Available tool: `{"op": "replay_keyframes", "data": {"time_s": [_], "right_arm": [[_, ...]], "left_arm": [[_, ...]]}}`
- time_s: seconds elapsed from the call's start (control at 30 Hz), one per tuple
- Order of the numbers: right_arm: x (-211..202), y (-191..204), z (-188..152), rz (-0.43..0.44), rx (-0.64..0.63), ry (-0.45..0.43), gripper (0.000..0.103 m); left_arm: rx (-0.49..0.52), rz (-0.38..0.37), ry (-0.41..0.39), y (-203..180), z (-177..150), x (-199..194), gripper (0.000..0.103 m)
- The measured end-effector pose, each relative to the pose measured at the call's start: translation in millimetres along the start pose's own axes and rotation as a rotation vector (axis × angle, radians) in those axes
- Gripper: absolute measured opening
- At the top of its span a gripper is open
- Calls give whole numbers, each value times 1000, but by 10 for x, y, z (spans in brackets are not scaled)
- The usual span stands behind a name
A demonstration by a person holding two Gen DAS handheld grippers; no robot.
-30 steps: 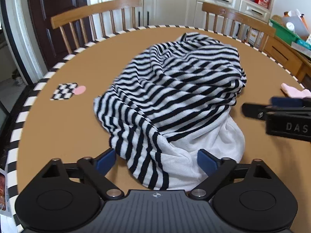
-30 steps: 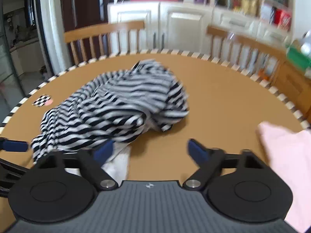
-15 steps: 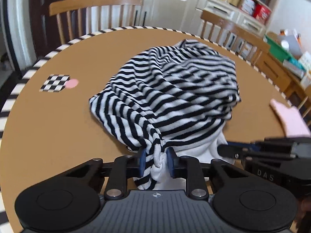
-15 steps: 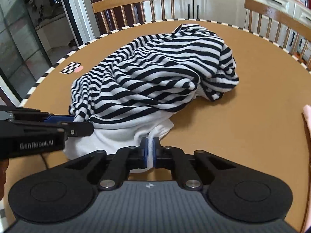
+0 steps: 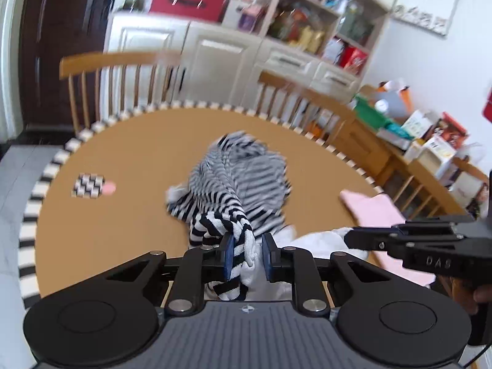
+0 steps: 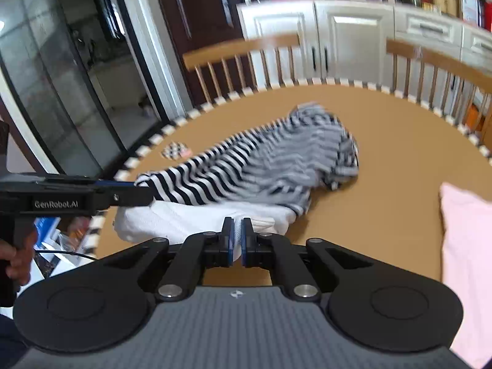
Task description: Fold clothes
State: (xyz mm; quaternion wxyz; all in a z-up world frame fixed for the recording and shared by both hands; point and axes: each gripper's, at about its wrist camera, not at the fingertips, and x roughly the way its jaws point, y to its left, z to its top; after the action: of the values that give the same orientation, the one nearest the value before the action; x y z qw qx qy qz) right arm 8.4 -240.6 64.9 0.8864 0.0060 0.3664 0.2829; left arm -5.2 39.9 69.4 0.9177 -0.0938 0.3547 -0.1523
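A black-and-white striped garment [image 5: 240, 181] with a white inner side [image 6: 184, 218] lies bunched on the round brown table [image 5: 123, 153]. Its near edge hangs lifted off the table between the two grippers. My left gripper [image 5: 246, 258] has a striped fold of that edge between its blue pads, its jaws still closing on it. My right gripper [image 6: 236, 240] is shut on the white hem. In the right wrist view the left gripper [image 6: 141, 193] holds the striped corner at the left. The far part of the garment [image 6: 276, 160] still rests on the table.
A pink cloth [image 5: 372, 209] lies on the table's right side, also large at the right edge as the pink cloth [image 6: 467, 246]. A checkered marker [image 5: 89, 186] sits at the left. Wooden chairs [image 5: 123, 58] stand behind the table, with cupboards and cluttered shelves beyond.
Both grippers went from open to shut on the garment's near edge, then rose, lifting that edge off the table and stretching the cloth towards me.
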Motion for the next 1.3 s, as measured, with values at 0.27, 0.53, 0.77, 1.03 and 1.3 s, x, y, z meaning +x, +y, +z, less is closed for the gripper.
{"op": "replay_keyframes", "data": {"time_s": [0.27,0.53,0.77,1.03,1.3], "right_arm": [[-345,137,637,45,-98,57,5],[-737,309,1683,-14,-236,120,3],[-960,367,2082,-121,-308,56,2],[-141,-80,983,-116,-245,256,4],[511,-477,55,-81,-98,384,11]], "left_arm": [[96,-15,-31,-322,499,-458,17],[285,11,-111,-772,1423,-938,3],[395,26,-110,-1131,1296,-989,32],[378,62,61,-1090,-99,-14,39],[556,143,110,-1316,-1048,553,53]]}}
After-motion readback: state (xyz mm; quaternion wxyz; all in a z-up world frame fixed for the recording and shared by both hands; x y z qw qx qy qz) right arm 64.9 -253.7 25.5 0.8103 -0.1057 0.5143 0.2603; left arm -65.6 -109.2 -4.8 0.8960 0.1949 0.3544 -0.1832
